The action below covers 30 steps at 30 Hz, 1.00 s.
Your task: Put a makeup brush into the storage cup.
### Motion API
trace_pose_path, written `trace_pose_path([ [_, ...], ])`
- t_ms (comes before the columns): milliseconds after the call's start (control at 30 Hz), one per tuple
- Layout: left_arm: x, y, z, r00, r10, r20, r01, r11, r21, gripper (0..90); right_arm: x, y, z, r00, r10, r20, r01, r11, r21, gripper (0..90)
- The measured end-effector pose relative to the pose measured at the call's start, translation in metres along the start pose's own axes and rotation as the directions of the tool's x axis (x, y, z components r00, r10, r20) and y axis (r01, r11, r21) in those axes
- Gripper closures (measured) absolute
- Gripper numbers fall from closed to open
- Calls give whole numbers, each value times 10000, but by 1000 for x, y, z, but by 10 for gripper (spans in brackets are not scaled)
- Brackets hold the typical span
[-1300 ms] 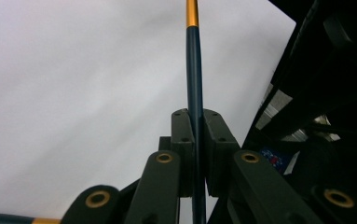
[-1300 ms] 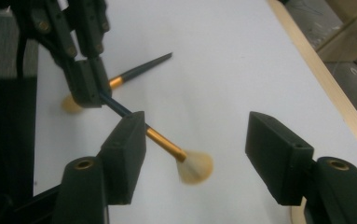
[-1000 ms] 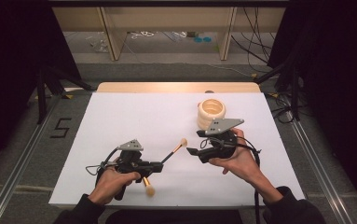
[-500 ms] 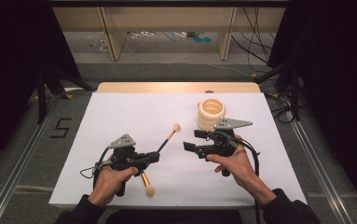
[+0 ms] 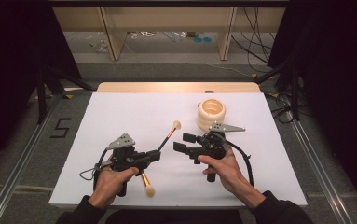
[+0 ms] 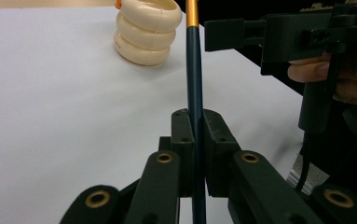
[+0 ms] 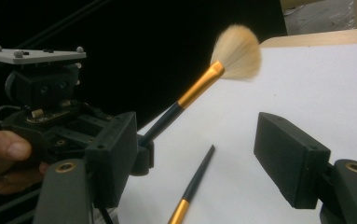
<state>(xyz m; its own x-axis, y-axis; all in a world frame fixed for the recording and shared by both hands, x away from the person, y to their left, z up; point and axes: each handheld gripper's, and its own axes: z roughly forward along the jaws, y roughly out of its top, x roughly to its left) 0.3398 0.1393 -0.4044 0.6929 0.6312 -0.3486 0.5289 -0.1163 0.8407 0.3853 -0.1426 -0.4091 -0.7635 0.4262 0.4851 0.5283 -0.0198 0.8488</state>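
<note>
A second brush lies flat on the white table by the left hand, while the left gripper is clamped on the slim dark handle of a raised brush with a gold ferrule and soft pale bristles. The right gripper, jaws wide and empty, faces it. This looks like a handover or placing step: next, carry the brush to the ribbed cream holder beyond.

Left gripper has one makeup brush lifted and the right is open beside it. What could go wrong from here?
1. The left gripper pinches the held brush low on its thin handle, so it may pivot or slip.
2. The open right gripper sits near the bristles; closing there could crush them.
3. The second brush lies by the left hand, close to the table's front edge, and could be knocked off.
</note>
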Motion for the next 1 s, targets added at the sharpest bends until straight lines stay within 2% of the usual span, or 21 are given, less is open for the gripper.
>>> trace_pose_path([
  [133, -1, 1, -1, 10000, 28, -42, -29, 9999, -127, 841, 0, -2, 5, 9997, 186, -140, -190, 9994, -281, 332],
  [200, -2, 2, -1, 10000, 39, -56, -40, 9999, -158, 841, 2, -2, 8, 9983, 507, -291, -516, 9982, -315, 343],
  [233, -2, 2, -1, 9999, 68, -74, -70, 9998, -172, 841, 0, -2, 10, 9989, 305, -365, -325, 9979, -563, 348],
  [267, -2, 2, -1, 9999, 121, -65, -122, 9998, -187, 841, 1, -2, 11, 9974, 593, -420, -612, 9971, -451, 354],
  [300, -2, 2, -1, 10000, -4, -48, 3, 9997, -225, 841, 1, -2, 12, 9974, 527, -495, -555, 9967, -584, 358],
  [367, -3, 3, -2, 9999, -42, -104, 39, 9997, -250, 841, 2, -2, 15, 9960, 689, -567, -725, 9953, -644, 365],
  [400, -2, 3, -2, 10000, -32, 4, 33, 9996, -264, 841, 2, -2, 17, 9951, 773, -616, -813, 9945, -658, 367],
  [467, -2, 3, -3, 10000, 11, -64, -13, 9997, -237, 841, 2, -2, 21, 9946, 723, -742, -783, 9935, -820, 379],
  [567, -2, 3, -3, 10000, 11, -50, -12, 9997, -242, 841, 4, -2, 26, 9911, 1036, -842, -1096, 9914, -710, 405],
  [833, -1, 4, -3, 9999, -67, -76, 64, 9994, -340, 841, 4, -2, 33, 9865, 1283, -1016, -1371, 9869, -854, 458],
  [900, -1, 4, -4, 10000, 41, -52, -43, 9993, -380, 841, 5, -2, 35, 9853, 1335, -1066, -1431, 9858, -882, 467],
  [1000, -2, 4, -4, 9999, -73, -113, 68, 9989, -461, 841, 5, -2, 36, 9836, 1439, -1090, -1540, 9839, -909, 480],
])
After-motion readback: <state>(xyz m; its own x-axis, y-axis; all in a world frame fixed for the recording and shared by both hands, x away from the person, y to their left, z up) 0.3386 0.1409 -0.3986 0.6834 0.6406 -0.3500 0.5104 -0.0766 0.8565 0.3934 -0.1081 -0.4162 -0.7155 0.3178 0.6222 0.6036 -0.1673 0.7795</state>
